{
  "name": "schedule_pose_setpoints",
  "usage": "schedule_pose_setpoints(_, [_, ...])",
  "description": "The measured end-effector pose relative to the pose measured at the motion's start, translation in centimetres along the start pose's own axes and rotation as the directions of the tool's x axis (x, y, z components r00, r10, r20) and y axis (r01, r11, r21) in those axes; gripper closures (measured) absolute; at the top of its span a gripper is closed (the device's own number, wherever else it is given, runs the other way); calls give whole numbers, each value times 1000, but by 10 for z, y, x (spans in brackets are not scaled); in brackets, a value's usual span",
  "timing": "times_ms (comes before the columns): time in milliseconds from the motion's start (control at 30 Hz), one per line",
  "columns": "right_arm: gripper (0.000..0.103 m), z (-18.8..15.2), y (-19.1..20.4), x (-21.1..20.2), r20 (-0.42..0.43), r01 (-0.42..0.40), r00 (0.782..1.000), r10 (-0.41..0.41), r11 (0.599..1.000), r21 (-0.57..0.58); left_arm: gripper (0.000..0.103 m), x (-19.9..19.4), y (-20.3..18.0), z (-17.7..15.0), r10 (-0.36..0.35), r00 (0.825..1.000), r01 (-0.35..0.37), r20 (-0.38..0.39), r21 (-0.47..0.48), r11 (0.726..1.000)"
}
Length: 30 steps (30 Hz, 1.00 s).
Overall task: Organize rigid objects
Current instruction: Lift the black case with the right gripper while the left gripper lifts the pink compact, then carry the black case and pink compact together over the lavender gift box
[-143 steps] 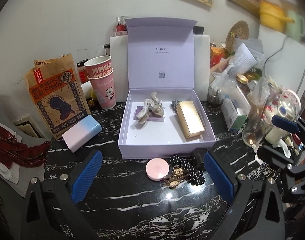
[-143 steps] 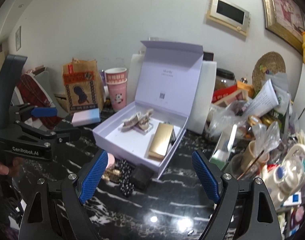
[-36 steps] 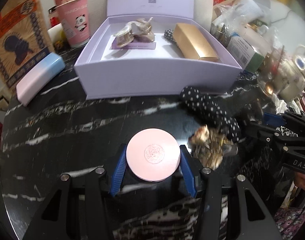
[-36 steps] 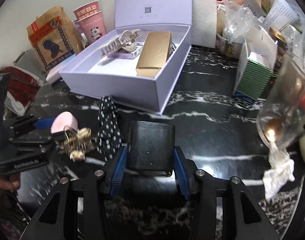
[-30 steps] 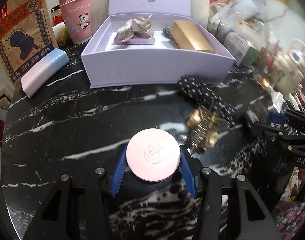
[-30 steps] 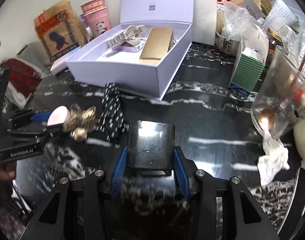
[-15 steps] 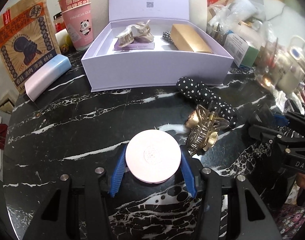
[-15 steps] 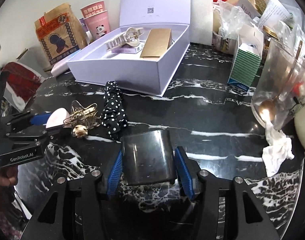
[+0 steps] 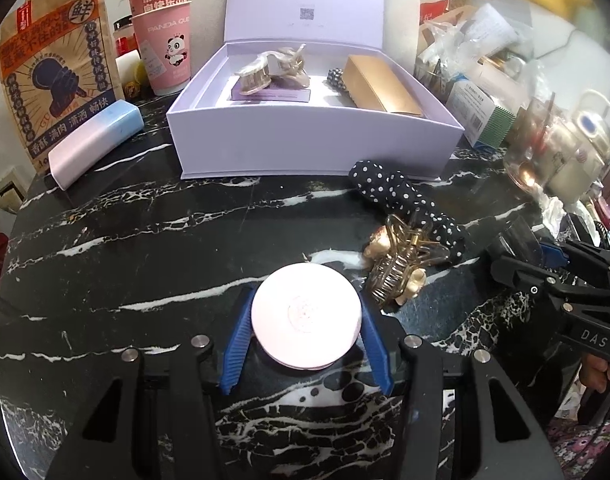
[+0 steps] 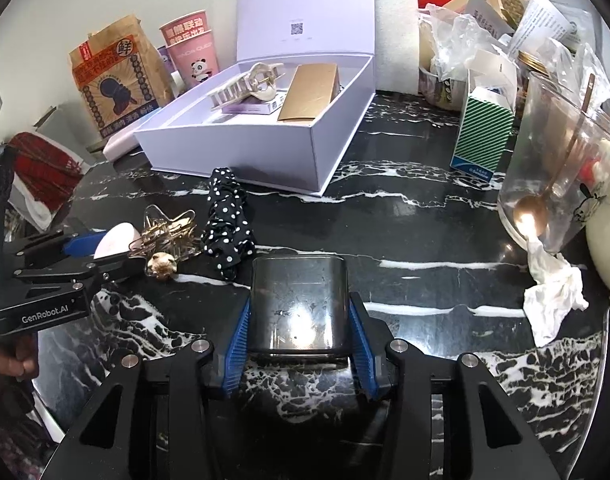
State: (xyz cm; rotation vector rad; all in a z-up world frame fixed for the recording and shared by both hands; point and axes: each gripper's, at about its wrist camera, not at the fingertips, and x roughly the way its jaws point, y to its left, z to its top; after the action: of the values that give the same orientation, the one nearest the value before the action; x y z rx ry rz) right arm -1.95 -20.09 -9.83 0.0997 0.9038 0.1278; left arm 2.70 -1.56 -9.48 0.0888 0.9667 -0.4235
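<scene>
I see my left tongs [image 9: 305, 336] clamped on a round pink compact [image 9: 306, 316], my right tongs [image 10: 299, 332] gripping a dark glossy square case [image 10: 299, 304] between the blue pads.

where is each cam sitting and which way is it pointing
Left wrist: sits on the left gripper, looking forward across the marble table at the lavender box; its fingers clamp a pink compact; the right gripper shows at right.
Right wrist: sits on the right gripper, facing the same box from its right; its fingers clamp a dark case; the left gripper shows at left.
Shared: box, gold clip, polka-dot scrunchie.
</scene>
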Motion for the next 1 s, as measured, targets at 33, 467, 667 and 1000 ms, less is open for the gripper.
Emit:
schedule_pose_setpoints(33, [58, 0, 1, -1, 0, 0, 1000, 0, 1000, -3, 53, -1, 0, 0, -2, 1000, 2, 0, -1, 1000])
schedule_pose_setpoints(467, [58, 10, 11, -16, 17, -42, 999, 43, 999, -26, 53, -31, -5, 15, -20, 999, 20, 41, -9, 1000])
schedule_pose_setpoints(667, [58, 20, 15, -21, 23, -64, 998, 65, 997, -46, 53, -38, -8, 24, -23, 998, 23, 62, -4, 1000])
schedule_pose_setpoints(1000, [58, 38, 24, -25, 26, -109, 993, 112, 991, -79, 53, -36, -8, 45, -26, 997, 29, 77, -35, 999])
